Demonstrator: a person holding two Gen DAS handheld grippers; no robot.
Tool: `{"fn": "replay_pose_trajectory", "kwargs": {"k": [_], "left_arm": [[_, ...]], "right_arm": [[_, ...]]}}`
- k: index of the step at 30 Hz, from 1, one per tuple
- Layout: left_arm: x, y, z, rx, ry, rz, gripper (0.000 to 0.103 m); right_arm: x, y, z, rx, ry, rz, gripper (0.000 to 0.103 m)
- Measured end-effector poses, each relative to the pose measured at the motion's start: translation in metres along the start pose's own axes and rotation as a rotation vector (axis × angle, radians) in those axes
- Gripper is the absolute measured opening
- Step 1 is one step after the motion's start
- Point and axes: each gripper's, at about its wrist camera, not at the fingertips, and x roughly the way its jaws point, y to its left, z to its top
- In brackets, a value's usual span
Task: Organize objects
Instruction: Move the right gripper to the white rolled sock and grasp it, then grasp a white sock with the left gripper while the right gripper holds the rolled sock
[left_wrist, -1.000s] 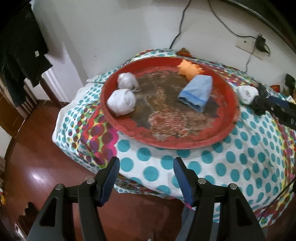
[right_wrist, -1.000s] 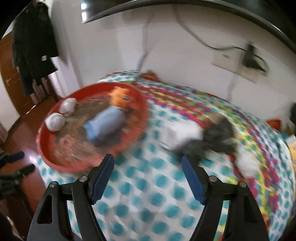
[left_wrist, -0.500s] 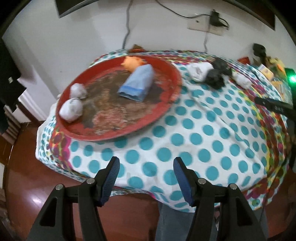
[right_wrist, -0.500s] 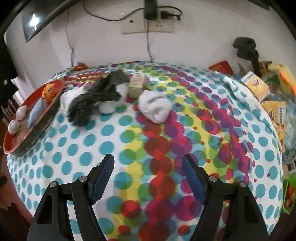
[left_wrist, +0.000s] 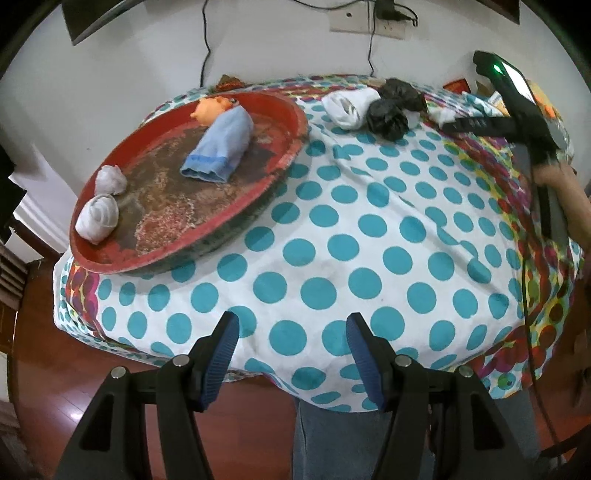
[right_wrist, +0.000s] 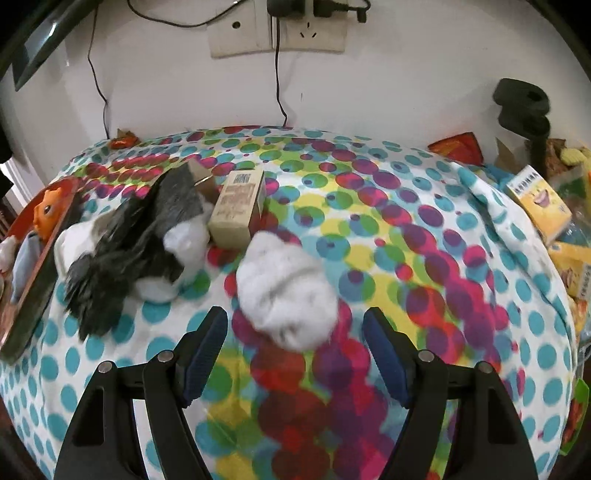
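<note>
A round red tray (left_wrist: 291, 110) sits at the left of the dotted table and holds a rolled blue sock (left_wrist: 221, 146), an orange toy (left_wrist: 208, 109) and two white sock balls (left_wrist: 98, 218). My left gripper (left_wrist: 291, 328) hangs open over the table's near edge, empty. In the right wrist view a white sock ball (right_wrist: 286, 291) lies just ahead of my right gripper (right_wrist: 295, 325), whose open jaws flank its near end without touching. A dark grey sock (right_wrist: 125, 247) lies over white socks (right_wrist: 184, 243) to its left.
A small cardboard box (right_wrist: 236, 210) stands behind the white ball. Yellow cartons (right_wrist: 539, 203) and packets crowd the table's right side, and a black stand (right_wrist: 522, 107) rises at the back right. Cables hang from wall sockets (right_wrist: 277, 33). A person's forearm (left_wrist: 569, 206) shows at right in the left wrist view.
Both views swung right across the table. My right gripper came down close to the white sock ball, which now fills the space ahead of its jaws. The tray slid to the left in both views.
</note>
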Motion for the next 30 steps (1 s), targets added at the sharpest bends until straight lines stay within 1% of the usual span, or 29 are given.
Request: {"fn": "replay_pose_trajectory", "kwargs": {"k": [5, 7, 8, 9, 10, 11, 13, 16, 23, 25, 27, 30], "left_arm": [[0.001, -0.006, 0.000, 0.025, -0.004, -0.014, 0.062], [0.004, -0.008, 0.000, 0.032, 0.002, -0.019, 0.062], [0.005, -0.008, 0.000, 0.029, 0.001, -0.019, 0.062], [0.006, -0.008, -0.001, 0.023, 0.001, -0.018, 0.062], [0.007, -0.007, -0.001, 0.019, 0.002, -0.021, 0.062], [0.008, -0.006, -0.001, 0.018, 0.001, -0.028, 0.062], [0.009, -0.004, -0.001, 0.009, 0.000, -0.027, 0.062], [0.011, -0.001, -0.001, -0.001, 0.002, -0.030, 0.062], [0.008, -0.002, 0.000, 0.008, -0.005, -0.041, 0.062], [0.009, -0.004, 0.002, 0.018, -0.008, -0.024, 0.062], [0.008, -0.007, 0.004, 0.036, -0.011, -0.022, 0.062], [0.006, -0.015, 0.015, 0.056, -0.017, -0.059, 0.062]], "right_arm": [[0.016, 0.003, 0.012, -0.023, 0.004, -0.010, 0.073], [0.017, 0.005, 0.012, -0.031, -0.008, 0.006, 0.069], [0.016, 0.005, 0.012, -0.038, -0.015, 0.003, 0.060], [0.014, 0.005, 0.011, -0.042, -0.019, 0.009, 0.046], [0.012, 0.005, 0.009, -0.042, -0.020, 0.015, 0.042], [0.010, 0.004, 0.008, -0.042, -0.019, 0.017, 0.040], [0.007, 0.003, 0.003, -0.055, -0.025, 0.006, 0.040], [-0.002, -0.003, -0.008, -0.045, -0.028, 0.014, 0.040], [-0.021, -0.020, -0.033, -0.046, -0.038, 0.021, 0.040], [-0.021, -0.021, -0.034, -0.040, -0.039, 0.029, 0.041], [-0.021, -0.019, -0.034, -0.049, -0.038, 0.025, 0.043], [-0.020, -0.020, -0.034, -0.047, -0.038, 0.034, 0.045]]}}
